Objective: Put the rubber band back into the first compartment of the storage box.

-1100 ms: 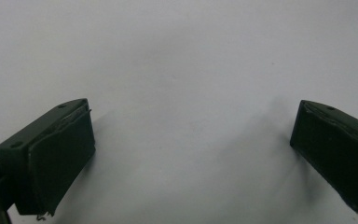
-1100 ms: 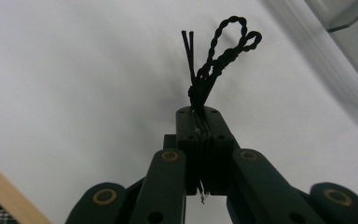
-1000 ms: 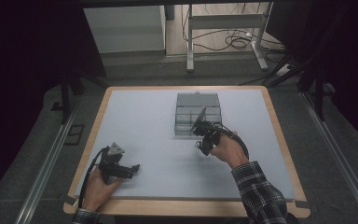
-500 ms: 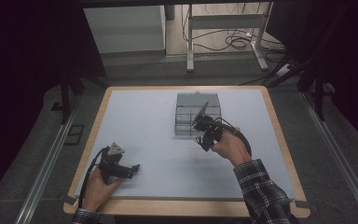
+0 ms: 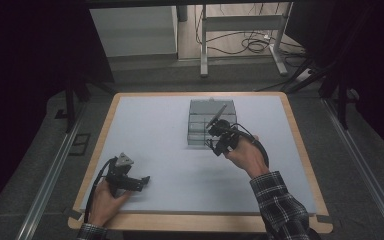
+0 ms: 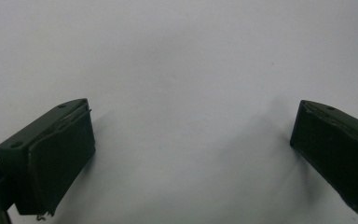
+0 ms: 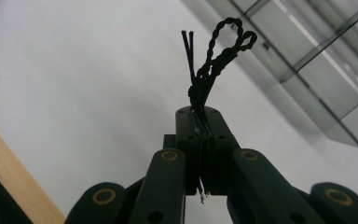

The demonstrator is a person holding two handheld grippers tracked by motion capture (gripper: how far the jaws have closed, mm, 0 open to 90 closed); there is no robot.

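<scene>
Twist ties (image 7: 213,56), black bundle, pinched in closed right gripper (image 7: 204,140) just beside clear organizer box (image 5: 211,121). Pickup done by the look; drop into a compartment left. Left gripper (image 5: 141,182) wide open, idle on table (image 5: 150,130), holding nothing.

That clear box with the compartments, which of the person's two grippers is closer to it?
The right gripper. It hangs at the clear box's near right edge, holding a black twist tie. The left gripper sits far off, near the table's front left.

Wood-edged table (image 5: 130,130) with pale grey top, clear compartment box (image 5: 202,125) resting on it
</scene>
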